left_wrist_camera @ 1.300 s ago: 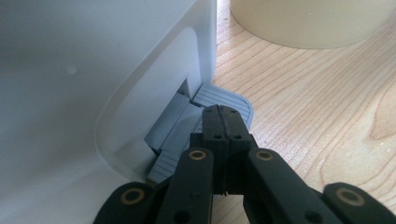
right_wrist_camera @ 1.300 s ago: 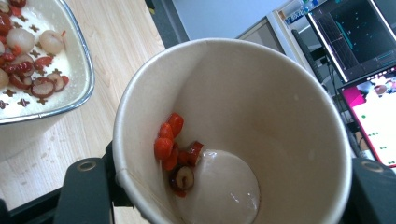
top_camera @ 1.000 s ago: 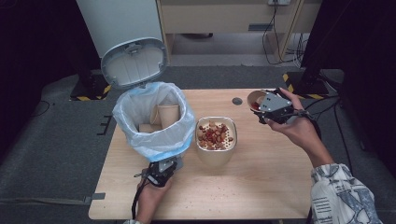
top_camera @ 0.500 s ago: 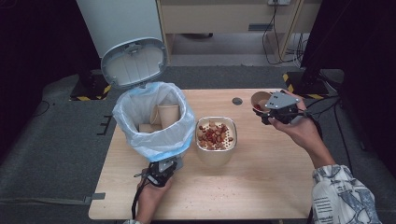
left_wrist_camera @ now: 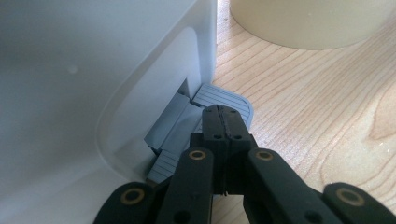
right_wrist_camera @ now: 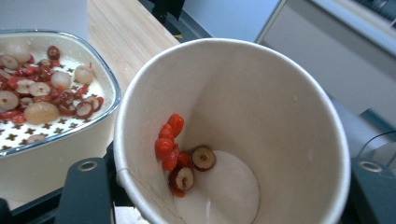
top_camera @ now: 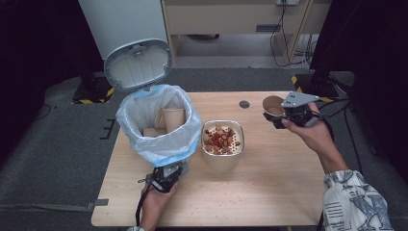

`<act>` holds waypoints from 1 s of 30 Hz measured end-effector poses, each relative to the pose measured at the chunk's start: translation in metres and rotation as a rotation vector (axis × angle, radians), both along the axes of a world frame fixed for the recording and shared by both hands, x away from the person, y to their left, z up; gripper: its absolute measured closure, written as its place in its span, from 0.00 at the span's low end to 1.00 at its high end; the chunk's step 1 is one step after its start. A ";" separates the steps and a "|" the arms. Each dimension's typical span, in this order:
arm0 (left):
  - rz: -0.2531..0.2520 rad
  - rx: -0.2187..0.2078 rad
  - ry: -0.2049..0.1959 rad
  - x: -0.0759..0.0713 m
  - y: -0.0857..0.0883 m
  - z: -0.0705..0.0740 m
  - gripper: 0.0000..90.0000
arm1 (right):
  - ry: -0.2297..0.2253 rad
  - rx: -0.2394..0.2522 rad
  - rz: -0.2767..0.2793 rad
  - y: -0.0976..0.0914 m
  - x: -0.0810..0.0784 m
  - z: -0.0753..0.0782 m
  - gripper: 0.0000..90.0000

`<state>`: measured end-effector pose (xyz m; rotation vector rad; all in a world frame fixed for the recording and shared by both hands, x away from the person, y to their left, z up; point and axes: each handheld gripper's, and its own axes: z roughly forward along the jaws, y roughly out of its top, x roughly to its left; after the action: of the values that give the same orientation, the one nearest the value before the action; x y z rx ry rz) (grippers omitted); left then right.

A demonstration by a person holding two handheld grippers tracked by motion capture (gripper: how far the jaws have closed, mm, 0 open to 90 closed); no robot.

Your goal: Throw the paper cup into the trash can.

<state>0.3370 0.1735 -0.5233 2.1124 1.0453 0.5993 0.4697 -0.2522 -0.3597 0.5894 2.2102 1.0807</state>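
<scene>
One paper cup [right_wrist_camera: 243, 121] (right gripper's [top_camera: 284, 117] fingers clamp it), two bin cups [top_camera: 166, 120].

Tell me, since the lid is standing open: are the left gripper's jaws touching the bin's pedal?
Touching. In the left gripper view the shut left gripper rests its tips on the grey ribbed pedal at the foot of the white bin, with no gap visible.
</scene>
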 end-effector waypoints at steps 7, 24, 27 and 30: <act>0.000 0.001 0.000 0.000 0.000 0.000 1.00 | 0.073 0.034 0.014 -0.002 0.002 -0.002 0.36; 0.000 0.001 -0.001 0.000 0.000 0.000 1.00 | 0.214 0.127 0.058 0.000 0.008 0.000 0.36; 0.000 0.001 0.000 0.000 0.000 0.000 1.00 | 0.231 0.142 0.059 -0.001 0.008 0.001 0.36; 0.000 0.000 0.000 0.000 0.000 0.000 1.00 | 0.241 0.148 0.059 -0.002 0.008 0.003 0.36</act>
<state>0.3370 0.1735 -0.5233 2.1122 1.0458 0.5993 0.4780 -0.2545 -0.3566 0.7574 2.3787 1.2694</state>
